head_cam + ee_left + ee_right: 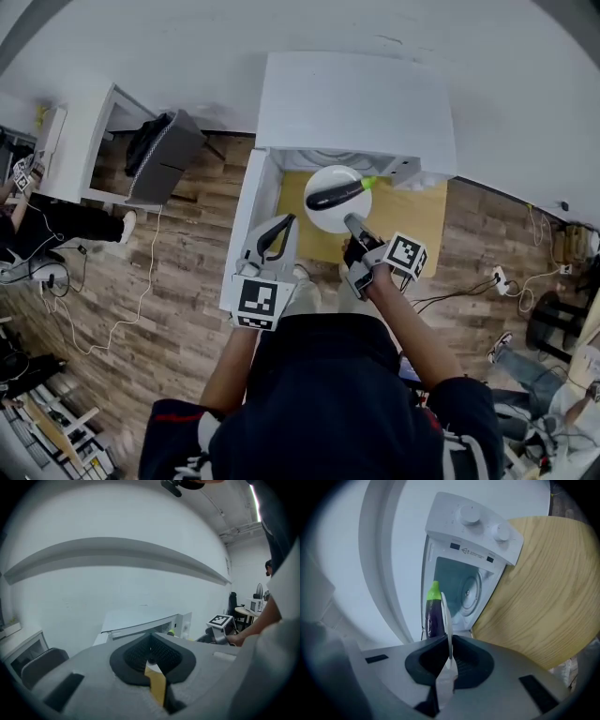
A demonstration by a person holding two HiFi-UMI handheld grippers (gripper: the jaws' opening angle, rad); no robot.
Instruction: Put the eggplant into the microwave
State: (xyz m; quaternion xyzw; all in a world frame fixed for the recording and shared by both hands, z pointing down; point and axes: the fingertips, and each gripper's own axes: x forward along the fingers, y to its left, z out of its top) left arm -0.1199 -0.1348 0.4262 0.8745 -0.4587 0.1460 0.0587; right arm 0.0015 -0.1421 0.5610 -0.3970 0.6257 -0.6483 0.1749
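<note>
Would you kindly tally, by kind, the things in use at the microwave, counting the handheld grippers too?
eggplant: 1
plate: 1
microwave: 1
grippers: 2, the left gripper and the right gripper
Total: 5

Purple eggplant (335,193), green stem, lying on white plate (328,220) before open white microwave (356,103).
</note>
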